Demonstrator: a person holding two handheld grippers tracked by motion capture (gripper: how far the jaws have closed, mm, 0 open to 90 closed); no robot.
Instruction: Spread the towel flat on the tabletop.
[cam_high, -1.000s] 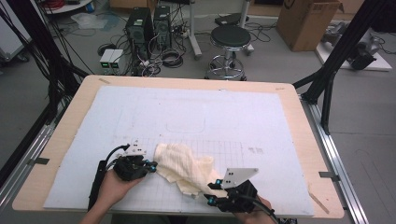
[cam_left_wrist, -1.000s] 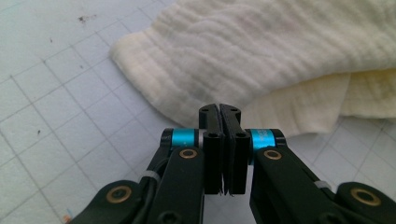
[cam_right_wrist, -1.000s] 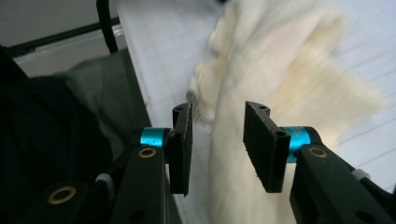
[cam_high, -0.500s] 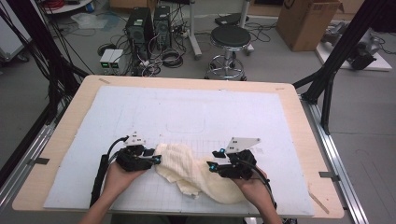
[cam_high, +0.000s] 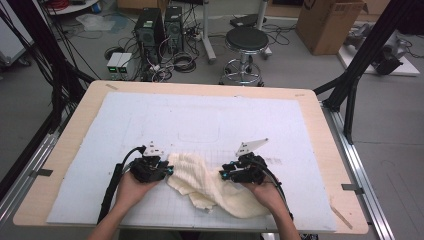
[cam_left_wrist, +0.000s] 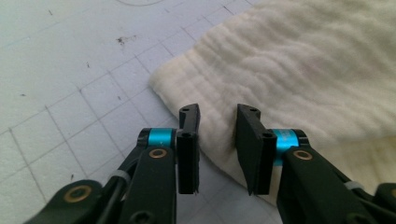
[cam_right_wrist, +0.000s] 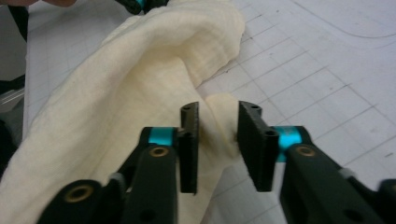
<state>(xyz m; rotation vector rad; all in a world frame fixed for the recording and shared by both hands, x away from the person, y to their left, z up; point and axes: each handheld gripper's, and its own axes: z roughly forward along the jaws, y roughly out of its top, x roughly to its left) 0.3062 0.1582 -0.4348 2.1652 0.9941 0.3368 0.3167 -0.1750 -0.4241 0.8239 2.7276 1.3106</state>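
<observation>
We had the cream cloth crumpled near the front edge of the surface, its long axis running slantwise from the left gripper down toward the right-hand front corner. The left gripper's fingers sat at a narrow gap, just closing in, with the cloth's edge between them, but the pads weren't pressing on it as far as we could see. The right gripper was the same deal: fingers narrow and closing, a raised fold of cloth in the gap, not pinched yet. A stool, computer towers and a cardboard box stood on the floor beyond the surface, nothing blocking the cloth.
</observation>
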